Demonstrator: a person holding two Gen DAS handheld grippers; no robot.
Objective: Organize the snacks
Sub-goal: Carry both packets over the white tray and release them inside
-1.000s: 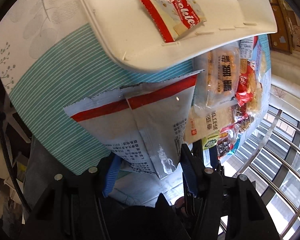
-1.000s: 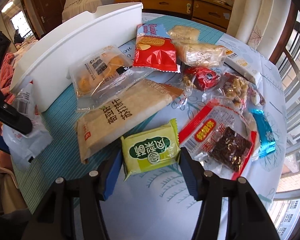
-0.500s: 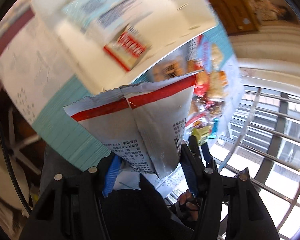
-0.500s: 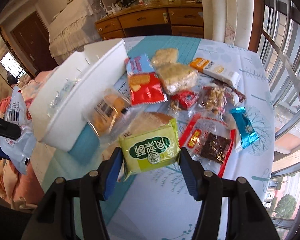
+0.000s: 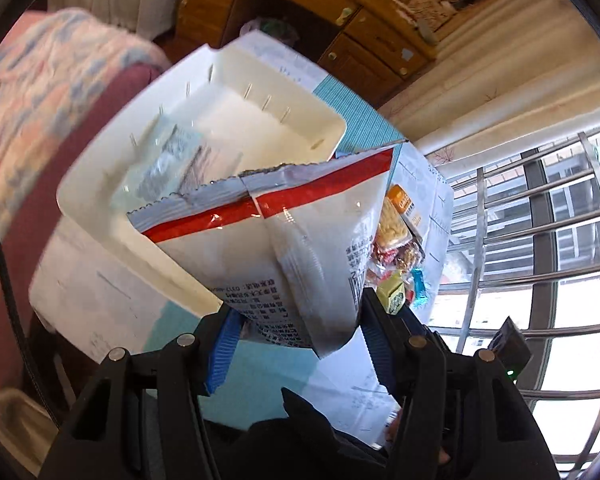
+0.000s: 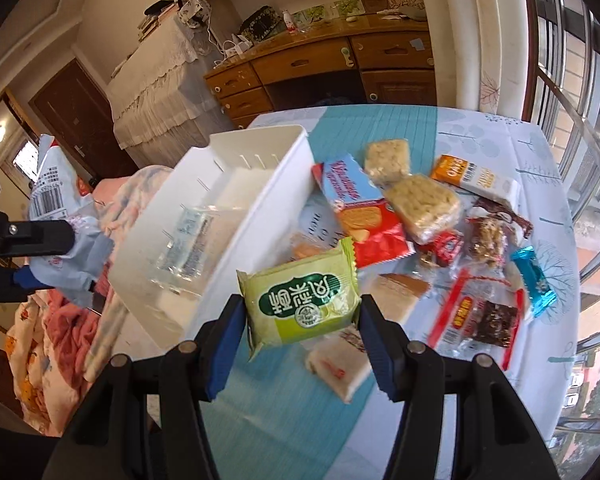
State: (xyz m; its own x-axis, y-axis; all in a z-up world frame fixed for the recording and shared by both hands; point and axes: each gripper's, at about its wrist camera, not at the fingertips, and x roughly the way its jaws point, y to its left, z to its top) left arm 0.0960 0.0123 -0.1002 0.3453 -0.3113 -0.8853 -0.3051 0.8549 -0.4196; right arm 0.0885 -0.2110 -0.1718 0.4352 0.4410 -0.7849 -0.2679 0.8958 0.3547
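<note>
My left gripper [image 5: 296,332] is shut on a white snack bag with a red stripe [image 5: 284,240] and holds it up in the air beside the white plastic bin [image 5: 100,184]. The bin holds a clear-wrapped packet [image 5: 168,164]. My right gripper [image 6: 302,320] is shut on a green snack packet [image 6: 300,300] and holds it above the table, just right of the white bin [image 6: 268,208]. The left gripper with its bag also shows at the far left of the right wrist view [image 6: 56,236].
Several snack packs lie on the blue and white tablecloth [image 6: 520,148]: a red and blue cracker pack [image 6: 360,216], clear-wrapped rice cakes [image 6: 420,204], an orange and white box [image 6: 476,180], a blue candy [image 6: 534,280]. A wooden dresser [image 6: 340,64] stands behind; window bars are on the right.
Both grippers have risen well above the table with their packets. The left view has swung from looking down on the bin to seeing it from the side; the right gripper has moved toward the bin.
</note>
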